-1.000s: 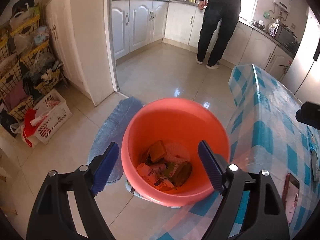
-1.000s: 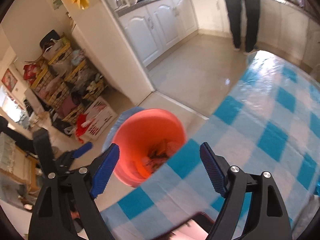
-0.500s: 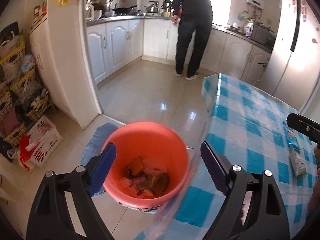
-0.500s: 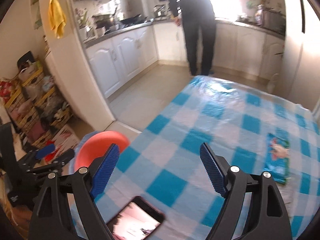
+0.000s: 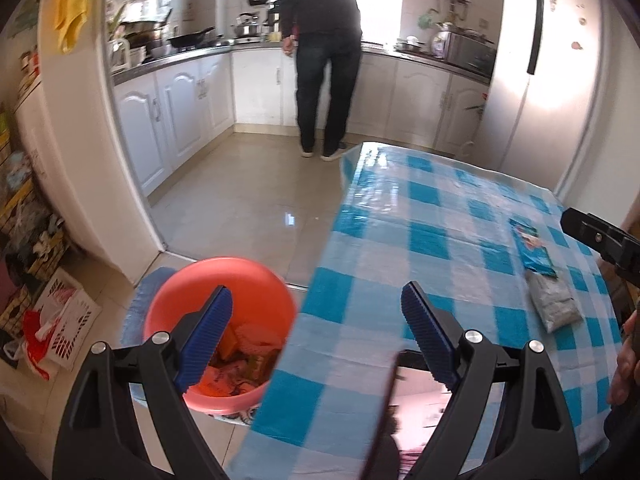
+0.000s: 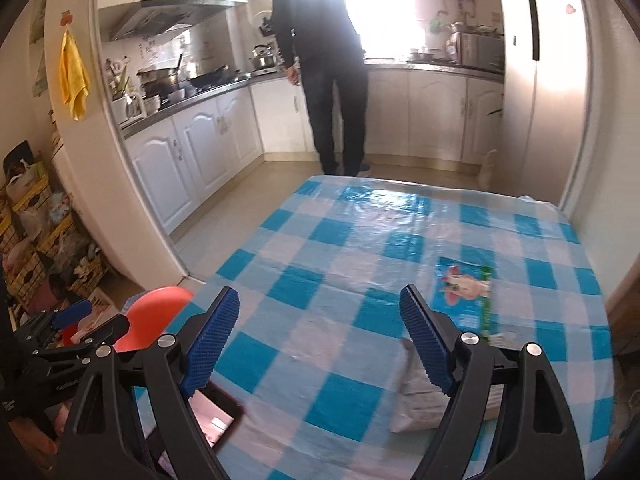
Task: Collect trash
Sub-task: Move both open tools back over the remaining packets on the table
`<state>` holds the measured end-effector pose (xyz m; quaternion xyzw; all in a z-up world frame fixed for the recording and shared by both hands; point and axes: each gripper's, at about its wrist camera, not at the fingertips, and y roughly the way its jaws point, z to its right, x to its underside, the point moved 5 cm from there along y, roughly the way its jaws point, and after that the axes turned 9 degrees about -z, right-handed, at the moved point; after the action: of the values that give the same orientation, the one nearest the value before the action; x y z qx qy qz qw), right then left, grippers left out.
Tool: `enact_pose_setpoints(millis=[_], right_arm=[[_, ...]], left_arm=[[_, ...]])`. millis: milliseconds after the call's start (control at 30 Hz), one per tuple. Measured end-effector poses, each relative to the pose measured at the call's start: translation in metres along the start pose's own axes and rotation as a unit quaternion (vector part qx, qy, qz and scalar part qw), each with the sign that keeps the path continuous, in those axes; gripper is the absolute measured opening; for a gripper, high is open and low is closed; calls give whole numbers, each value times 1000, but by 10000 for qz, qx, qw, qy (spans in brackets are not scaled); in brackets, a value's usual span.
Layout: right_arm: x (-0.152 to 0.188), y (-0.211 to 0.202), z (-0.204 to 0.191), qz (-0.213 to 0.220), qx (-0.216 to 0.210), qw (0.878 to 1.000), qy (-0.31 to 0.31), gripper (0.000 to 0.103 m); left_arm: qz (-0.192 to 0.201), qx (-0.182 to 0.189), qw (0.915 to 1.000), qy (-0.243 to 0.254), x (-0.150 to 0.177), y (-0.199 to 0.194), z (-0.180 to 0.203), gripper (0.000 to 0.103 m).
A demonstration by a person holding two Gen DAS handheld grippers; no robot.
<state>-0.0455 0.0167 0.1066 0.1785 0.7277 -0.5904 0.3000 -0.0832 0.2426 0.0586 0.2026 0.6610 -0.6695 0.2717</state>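
An orange bucket (image 5: 188, 292) holding several wrappers stands on the floor beside the table's left edge; its rim (image 6: 158, 304) also shows in the right wrist view. On the blue-checked tablecloth (image 5: 440, 240) lie a blue snack packet (image 5: 534, 250) (image 6: 466, 294) and a grey pouch (image 5: 554, 306) (image 6: 416, 392). My left gripper (image 5: 318, 340) hangs open over the table's near left edge, nothing between its fingers. My right gripper (image 6: 320, 340) is open above the cloth, the grey pouch just behind its right finger.
A phone (image 5: 416, 408) (image 6: 214, 420) with a lit pink screen lies at the table's near edge. A person (image 5: 324, 56) stands at the kitchen counter beyond the table. Shelves of clutter (image 5: 24, 220) and a white basket (image 5: 66, 320) line the left wall.
Both views swung from the bucket up and right toward the table. The bucket slid to the lower left, and the blue packet and grey pouch came into view.
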Motion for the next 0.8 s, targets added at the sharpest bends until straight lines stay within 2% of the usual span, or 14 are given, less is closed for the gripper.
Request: enact_pose_setpoints(millis=[233,500,800], right_arm=[[11,-17,32,224,315,9991,179,82],[29,-26,71,292,591,9966,500,82],[56,-26,115,174,789,9929,871,82]], left_arm=[[-34,273,9991,331,0,0,41,87],[-113,523,9959,734,7,2,83,87],[-290,914,9873,1264,21,7,137,87]])
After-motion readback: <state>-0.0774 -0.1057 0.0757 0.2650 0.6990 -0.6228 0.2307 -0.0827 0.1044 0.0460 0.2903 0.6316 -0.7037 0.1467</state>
